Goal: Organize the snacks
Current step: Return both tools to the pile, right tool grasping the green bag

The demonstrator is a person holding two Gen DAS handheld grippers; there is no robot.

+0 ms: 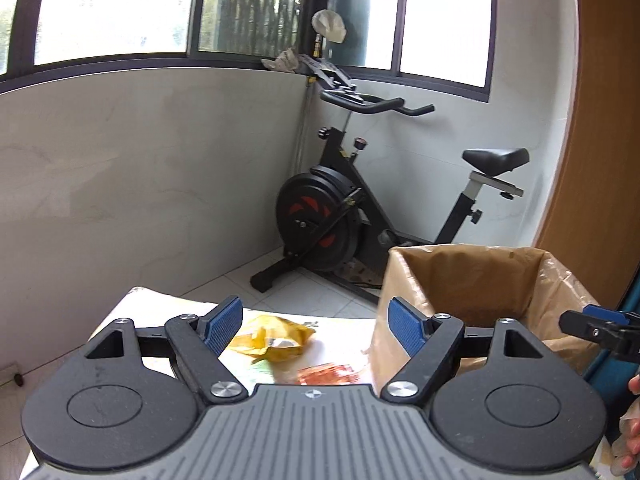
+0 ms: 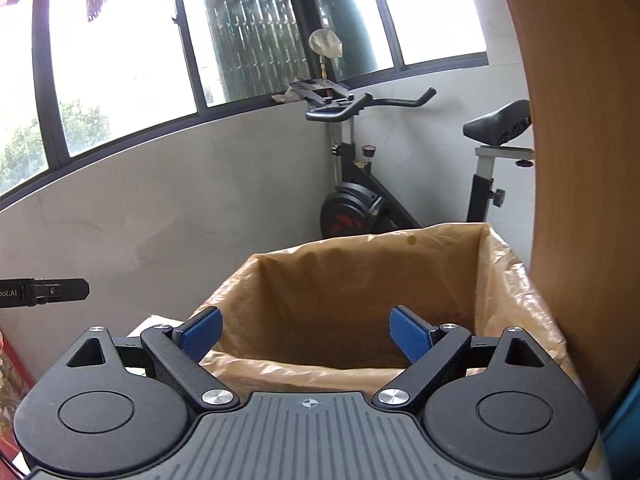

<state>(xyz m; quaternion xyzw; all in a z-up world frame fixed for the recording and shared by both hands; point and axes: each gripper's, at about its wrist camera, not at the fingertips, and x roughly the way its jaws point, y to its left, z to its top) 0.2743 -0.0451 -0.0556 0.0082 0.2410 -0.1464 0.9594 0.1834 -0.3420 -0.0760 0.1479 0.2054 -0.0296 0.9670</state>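
Yellow snack packet [image 1: 272, 338] lying crumpled on the white table [image 1: 120, 312], just left of an orange-red snack packet [image 1: 328, 374] blurred at the near edge of the gripper body. Both packets loose on the tabletop, beside the cardboard box [image 1: 400, 280] lined with a brownish plastic bag [image 2: 516, 296]; box interior shown with nothing visible inside.

Left gripper [image 1: 316, 326] held above the table, tilted gently downward, jaws spread wide with nothing clamped; yellow packet seen through the gap but untouched by the blue pads [image 1: 222, 326]. Right gripper [image 2: 306, 334] aimed over the near rim of the box, angled slightly down, jaws likewise released and holding nothing.

Left wrist view alone: the two packets, the tabletop, the tip of the right gripper at the right edge and part of a gloved hand [image 1: 634, 436] low in the corner. Right wrist view alone: the box mouth head-on and the left gripper's finger poking in from the left edge.

Beyond: exercise bike [image 1: 352, 216] in the corner beneath the windows [image 1: 112, 12], wooden panel [image 2: 580, 120] at right.
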